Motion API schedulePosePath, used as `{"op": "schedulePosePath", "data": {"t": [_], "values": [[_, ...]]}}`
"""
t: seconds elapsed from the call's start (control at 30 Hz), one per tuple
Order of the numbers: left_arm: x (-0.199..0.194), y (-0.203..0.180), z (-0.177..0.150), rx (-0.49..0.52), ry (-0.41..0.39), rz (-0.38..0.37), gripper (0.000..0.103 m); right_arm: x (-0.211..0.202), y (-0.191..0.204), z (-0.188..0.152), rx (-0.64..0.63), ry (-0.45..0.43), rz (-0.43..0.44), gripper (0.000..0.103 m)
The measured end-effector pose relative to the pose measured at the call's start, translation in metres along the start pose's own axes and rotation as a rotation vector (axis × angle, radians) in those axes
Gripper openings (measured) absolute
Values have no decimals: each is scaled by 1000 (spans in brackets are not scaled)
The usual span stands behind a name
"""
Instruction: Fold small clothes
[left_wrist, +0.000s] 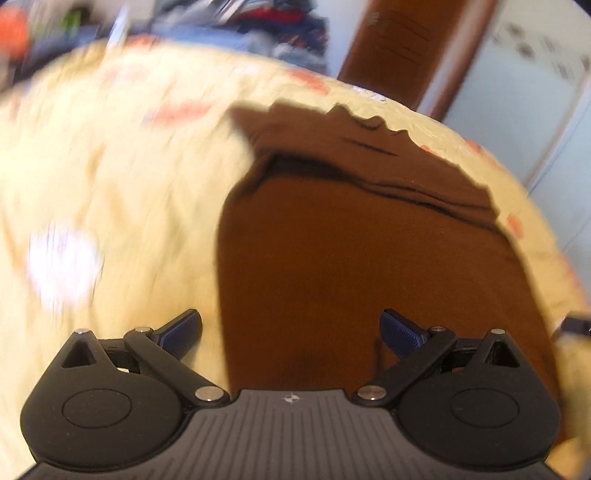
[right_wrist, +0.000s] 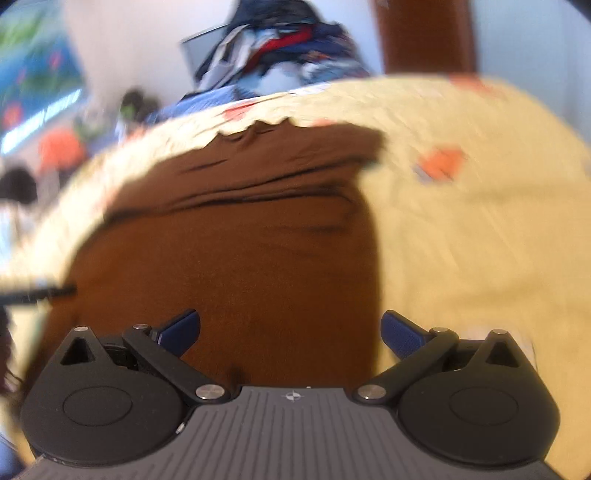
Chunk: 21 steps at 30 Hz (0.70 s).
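Left wrist view. The left gripper (left_wrist: 290, 334) is seen with its jaws spread wide, nothing held between the blue pads (left_wrist: 183, 330). A brown garment (left_wrist: 351, 266) is laid flat on a cream patterned bedspread (left_wrist: 122, 177), filling the frame from centre to 4 o'clock. Its near part is folded over the far part, whose gathered, wavy edge is seen at 12 to 1 o'clock. The garment's left edge runs between the two fingers. A pile of clothes (left_wrist: 280, 26) is noted at 12 o'clock, a wooden door (left_wrist: 402, 48) at 1 o'clock. Much is blurred.

Right wrist view. The right gripper (right_wrist: 290, 334) is likewise spread, gripping nothing. The brown garment (right_wrist: 229, 258) lies from centre to 9 o'clock, its right edge between the pads (right_wrist: 400, 334). The bedspread (right_wrist: 480, 240) is seen at 3 o'clock, the pile of clothes (right_wrist: 280, 40) at 12 o'clock.
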<state>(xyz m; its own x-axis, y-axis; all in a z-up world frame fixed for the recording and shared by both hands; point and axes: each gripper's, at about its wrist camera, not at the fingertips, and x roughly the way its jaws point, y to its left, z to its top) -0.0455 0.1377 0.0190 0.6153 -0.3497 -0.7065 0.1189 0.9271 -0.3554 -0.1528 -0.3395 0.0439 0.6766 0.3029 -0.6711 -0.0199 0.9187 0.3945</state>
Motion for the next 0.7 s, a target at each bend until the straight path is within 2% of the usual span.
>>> {"op": "schedulePosePath", "data": {"t": [0.1, 0.13, 0.2, 0.3, 0.4, 0.53, 0.7], "values": [[-13, 32, 0, -207, 66, -192, 103, -9, -31, -8, 204, 95, 113, 103], [-13, 45, 0, -289, 108, -279, 103, -11, -36, -13, 240, 121, 152, 103], [-10, 63, -4, -399, 167, -382, 103, -13, -40, -21, 267, 162, 232, 103], [-18, 72, -11, -406, 186, -397, 103, -12, -35, -30, 266, 241, 327, 103], [-22, 68, -19, -402, 216, -419, 103, -15, -31, -33, 255, 257, 341, 103], [-21, 60, -32, -410, 250, -471, 103, -14, -30, -38, 306, 273, 382, 103], [-23, 51, -37, -366, 305, -493, 103, -13, -27, -44, 338, 296, 429, 103]]}}
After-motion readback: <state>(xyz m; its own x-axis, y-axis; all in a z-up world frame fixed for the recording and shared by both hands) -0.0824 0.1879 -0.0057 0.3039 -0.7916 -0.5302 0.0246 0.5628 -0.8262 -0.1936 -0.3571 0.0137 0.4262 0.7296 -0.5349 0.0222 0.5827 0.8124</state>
